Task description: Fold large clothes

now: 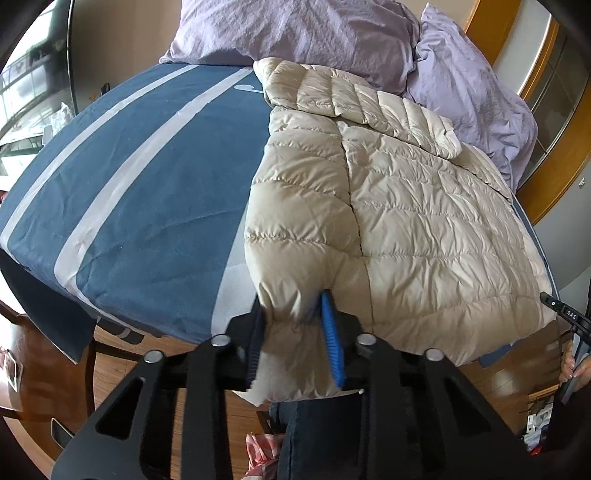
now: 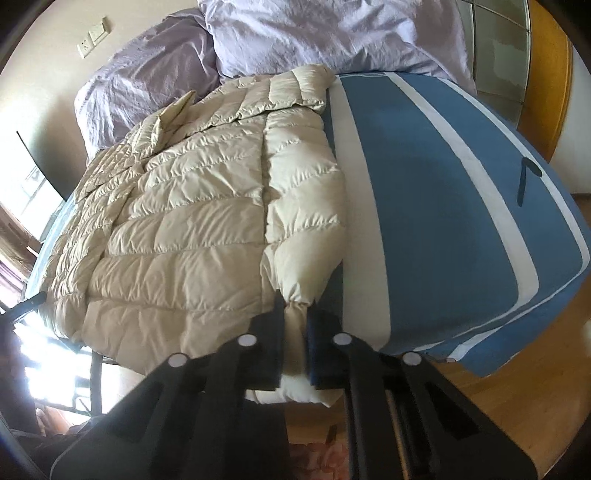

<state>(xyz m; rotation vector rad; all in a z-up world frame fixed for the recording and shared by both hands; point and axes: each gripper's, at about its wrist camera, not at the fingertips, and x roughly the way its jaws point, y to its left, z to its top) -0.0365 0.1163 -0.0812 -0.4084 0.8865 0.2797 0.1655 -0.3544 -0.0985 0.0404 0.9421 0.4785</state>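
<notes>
One beige quilted jacket (image 1: 406, 221) lies spread flat on a bed (image 1: 140, 206) covered in blue cloth with pale stripes, its collar end toward the head of the bed and its hem at the near edge. Two lilac pillows (image 1: 314, 33) are heaped beyond the collar, touching the jacket's far end. Two sleeves lie along the jacket's sides, one at each. Nothing shown is a container.

Two grippers are at work at the near edge. From the left wrist view, the left gripper (image 1: 295, 332) is clamped on the gathered cuff of the sleeve on the jacket's left side; its blue pads (image 1: 332, 343) press the puffy fabric, which bulges out between them. From the right wrist view, the right gripper (image 2: 295, 332) is closed tight on the cuff of the opposite sleeve (image 2: 306, 229), the cloth pinched thin between the dark fingers. Both cuffs hang just over the bed's edge, above a wooden floor (image 2: 498, 387).
</notes>
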